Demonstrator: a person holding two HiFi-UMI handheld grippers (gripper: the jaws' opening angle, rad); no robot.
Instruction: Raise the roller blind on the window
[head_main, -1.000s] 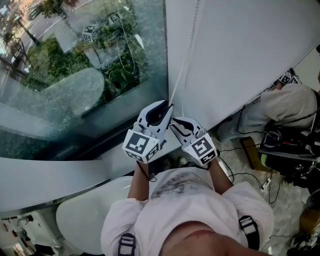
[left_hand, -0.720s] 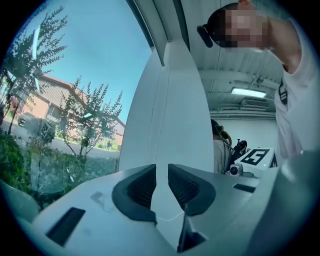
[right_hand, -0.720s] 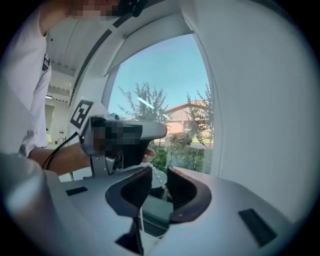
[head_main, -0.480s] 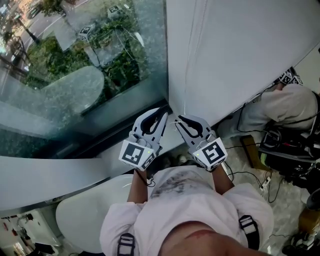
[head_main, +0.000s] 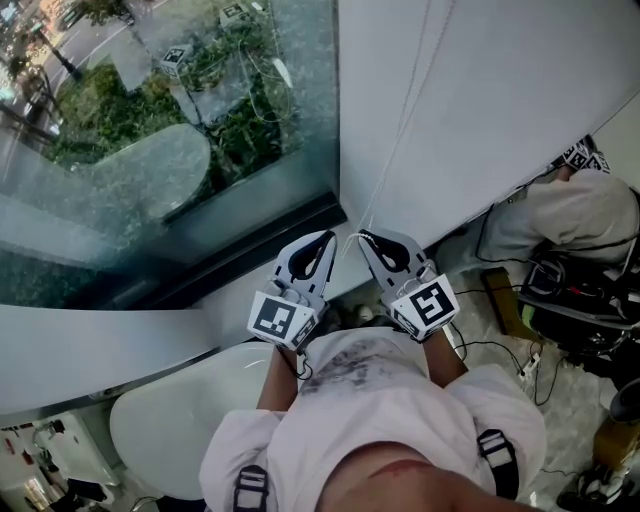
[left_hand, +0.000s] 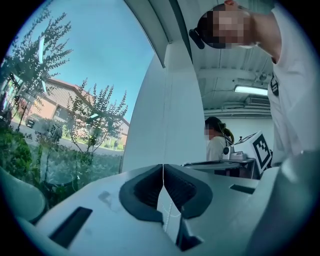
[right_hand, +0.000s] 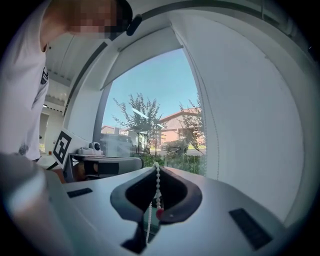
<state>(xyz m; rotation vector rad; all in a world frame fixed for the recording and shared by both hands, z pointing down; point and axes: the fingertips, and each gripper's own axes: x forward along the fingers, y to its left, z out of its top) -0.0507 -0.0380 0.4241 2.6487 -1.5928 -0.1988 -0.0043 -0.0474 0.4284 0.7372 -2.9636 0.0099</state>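
Note:
A white roller blind (head_main: 480, 110) hangs over the right part of the window (head_main: 200, 120). Its bead chain (head_main: 398, 130) runs down to both grippers, which are side by side and level below it. My left gripper (head_main: 327, 240) has just been closing and its jaws now meet at the tips (left_hand: 163, 170), with a thin strand of chain showing between and below the pads. My right gripper (head_main: 363, 238) is shut on the bead chain (right_hand: 158, 187). The beads hang down through its jaws (right_hand: 156, 167), with a red bead (right_hand: 159, 213) low in the gap.
A dark window frame (head_main: 250, 250) runs below the glass. A white rounded seat (head_main: 170, 420) is at the lower left. A person in grey (head_main: 580, 210) sits at the right among cables and equipment (head_main: 570, 300). The blind's edge (left_hand: 165, 115) stands straight ahead.
The left gripper dropped slightly and its jaws went from open to shut. The right gripper rose a little along the chain and turned more upright.

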